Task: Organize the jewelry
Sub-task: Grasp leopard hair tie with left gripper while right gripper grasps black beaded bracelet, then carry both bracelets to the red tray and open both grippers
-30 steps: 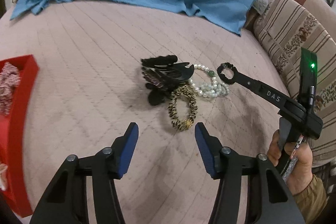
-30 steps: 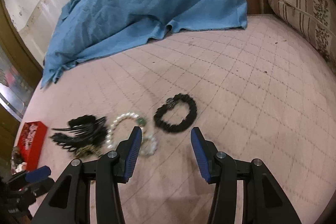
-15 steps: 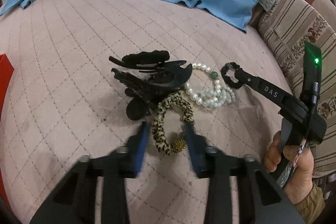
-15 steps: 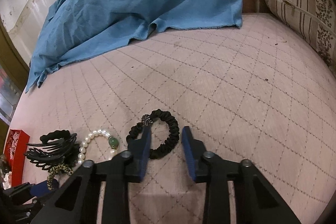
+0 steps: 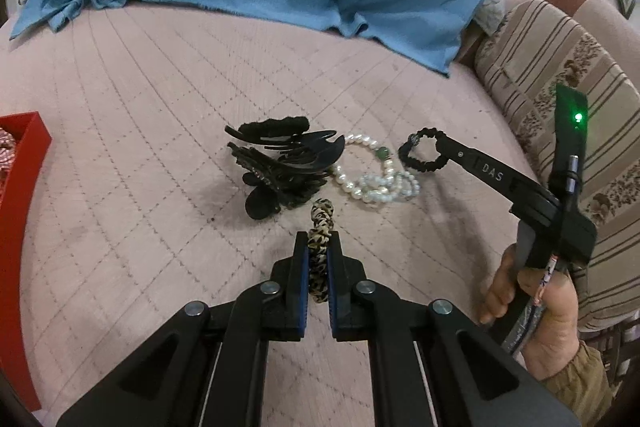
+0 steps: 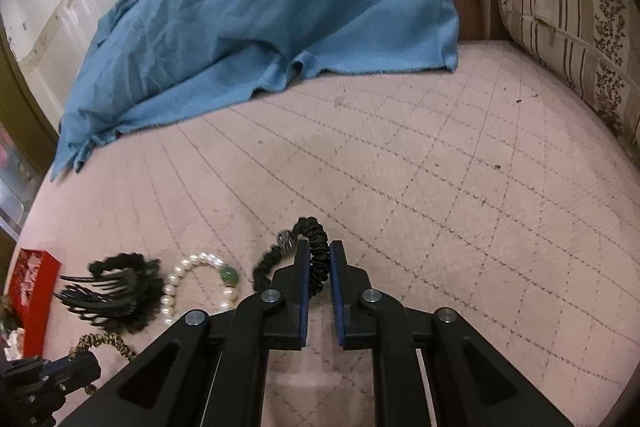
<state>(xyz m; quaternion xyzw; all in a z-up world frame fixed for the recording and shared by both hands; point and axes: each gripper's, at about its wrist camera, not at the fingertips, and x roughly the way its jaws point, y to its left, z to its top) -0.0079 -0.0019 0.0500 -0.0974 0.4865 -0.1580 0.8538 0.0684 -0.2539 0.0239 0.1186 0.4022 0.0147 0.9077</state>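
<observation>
Left claw (image 5: pixel 318 259) pinches leopard scrunchie (image 5: pixel 320 227); right claw (image 6: pixel 319 263) pinches black scrunchie (image 6: pixel 316 251)

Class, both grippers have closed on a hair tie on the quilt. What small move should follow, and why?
Probably lift both a little. The left gripper pinches the leopard scrunchie and the right gripper pinches the black scrunchie, which both still trail on the quilt beside the pearl bracelet and black hair claws. Raising them clears those before going to the red box.
</observation>
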